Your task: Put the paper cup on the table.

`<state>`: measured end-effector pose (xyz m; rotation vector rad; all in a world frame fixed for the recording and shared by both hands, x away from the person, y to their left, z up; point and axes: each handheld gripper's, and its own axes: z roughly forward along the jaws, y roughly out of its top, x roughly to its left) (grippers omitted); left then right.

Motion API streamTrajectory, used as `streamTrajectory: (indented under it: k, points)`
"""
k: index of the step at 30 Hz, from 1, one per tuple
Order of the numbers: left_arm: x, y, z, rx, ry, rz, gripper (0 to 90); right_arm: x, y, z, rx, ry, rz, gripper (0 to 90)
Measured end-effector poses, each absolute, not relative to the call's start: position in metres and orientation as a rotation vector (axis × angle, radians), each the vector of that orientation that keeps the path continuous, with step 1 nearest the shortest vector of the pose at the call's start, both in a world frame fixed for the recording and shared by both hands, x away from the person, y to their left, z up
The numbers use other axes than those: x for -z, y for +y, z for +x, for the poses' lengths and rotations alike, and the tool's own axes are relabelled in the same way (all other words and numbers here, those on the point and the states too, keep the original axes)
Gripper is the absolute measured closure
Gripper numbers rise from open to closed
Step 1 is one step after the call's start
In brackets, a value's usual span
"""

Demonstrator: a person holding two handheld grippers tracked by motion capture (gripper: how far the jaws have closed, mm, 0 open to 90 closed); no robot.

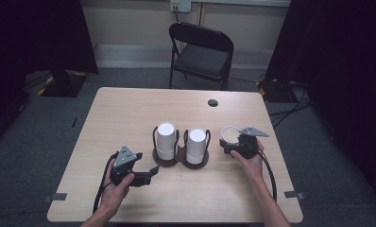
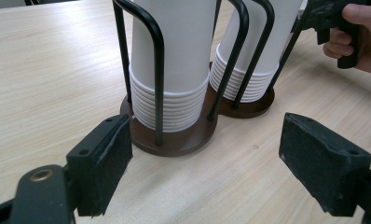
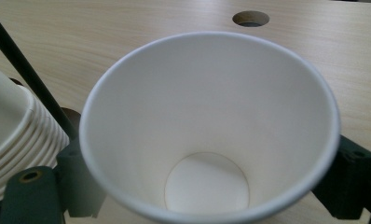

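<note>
We see a white paper cup (image 3: pixel 207 135) pinched between the fingers (image 3: pixel 344 184) of the right gripper (image 1: pixel 236 142), mouth up and tilted toward that gripper's camera, so its bare white bottom shows. In the high view the cup (image 1: pixel 230 134) sits at the right of the surface (image 1: pixel 129 109), just beside the cup holder (image 1: pixel 180 158) and apart from it.

The holder has two round dark bases joined side by side, each with black wire loops rising around a stack of upside-down white cups: a left stack (image 1: pixel 166 140) and a right stack (image 1: pixel 196 145). It stands near the middle of the surface.

The left gripper (image 1: pixel 148 175) rests low at the left front of the surface, pointing toward the holder. Its fingers (image 2: pixel 102 163) are spread wide with nothing between them, and beyond them we see the nearer stack (image 2: pixel 172 70) and the right hand (image 2: pixel 360 37).

A black folding chair (image 1: pixel 200 54) stands behind the surface, and a round hole (image 1: pixel 213 102) sits near the far edge.
</note>
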<state>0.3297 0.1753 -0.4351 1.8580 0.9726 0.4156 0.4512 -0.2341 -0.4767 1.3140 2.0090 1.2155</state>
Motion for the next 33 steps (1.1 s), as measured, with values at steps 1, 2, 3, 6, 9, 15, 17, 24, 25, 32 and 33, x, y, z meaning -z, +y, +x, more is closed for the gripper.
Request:
streamTrajectory:
  k: [1,2,3,6,9,15,17,24,25,32,33]
  points:
    - [0.435,0.175,0.33,-0.416,0.974,1.856,16.9,0.477,-0.235,0.451,-1.22,2.015,1.312,13.5]
    - [0.435,0.175,0.33,-0.421,0.976,1.86,16.9,0.477,-0.235,0.45,-1.218,2.011,1.312,13.5]
    - [0.435,0.174,0.33,-0.431,0.98,1.862,17.1,0.477,-0.236,0.45,-1.211,2.004,1.314,13.5]
    - [0.435,0.173,0.329,-0.427,0.976,1.865,17.1,0.475,-0.236,0.448,-1.225,2.0,1.33,13.5]
    - [0.435,0.171,0.328,-0.423,0.973,1.865,16.8,0.477,-0.234,0.448,-1.201,2.034,1.337,13.5]
    - [0.438,0.168,0.328,-0.412,0.972,1.876,17.0,0.476,-0.235,0.445,-1.172,2.042,1.362,13.6]
    - [0.438,0.168,0.328,-0.412,0.968,1.879,17.0,0.475,-0.238,0.444,-1.173,2.045,1.372,13.6]
    - [0.436,0.17,0.328,-0.424,0.97,1.872,17.0,0.475,-0.245,0.434,-1.169,2.048,1.383,13.6]
    - [0.436,0.169,0.328,-0.423,0.977,1.867,17.0,0.475,-0.246,0.433,-1.177,2.047,1.389,13.6]
    - [0.436,0.169,0.329,-0.445,0.995,1.858,17.5,0.467,-0.253,0.42,-1.194,2.049,1.401,14.2]
    - [0.435,0.169,0.33,-0.446,0.992,1.865,17.8,0.465,-0.255,0.418,-1.197,2.04,1.393,14.1]
